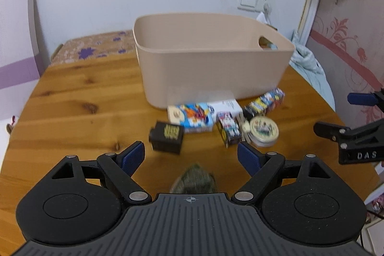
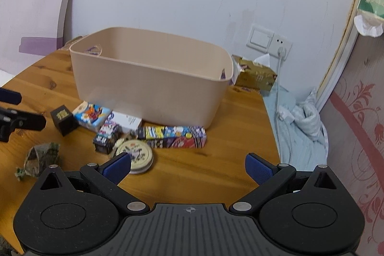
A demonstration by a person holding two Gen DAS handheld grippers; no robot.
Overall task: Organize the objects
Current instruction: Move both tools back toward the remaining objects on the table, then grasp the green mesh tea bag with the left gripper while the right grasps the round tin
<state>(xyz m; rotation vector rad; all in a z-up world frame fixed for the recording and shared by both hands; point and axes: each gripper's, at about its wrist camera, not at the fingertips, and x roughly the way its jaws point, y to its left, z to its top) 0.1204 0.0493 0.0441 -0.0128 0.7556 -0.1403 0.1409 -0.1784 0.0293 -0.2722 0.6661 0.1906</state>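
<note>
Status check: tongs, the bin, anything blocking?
Left tongs open, empty. Right tongs open, empty. Bin upright on table, items still outside: black cube, round tin. Nothing blocking.

Both tongs are built alike: the left tongs (image 1: 190,157) and the right tongs (image 2: 187,169) are matte black plastic, each with two angular linkage arms joined by round silver pins. Blue ribbed pads (image 1: 132,157) line the inner faces of the fingertips. Behind the arms sit two large round black housings with shallow circular recesses, and between them a dark grey ribbed plate carries a small white crosshair mark. Raised letters "DAS" (image 1: 366,155) show on the side of the right tongs.
</note>
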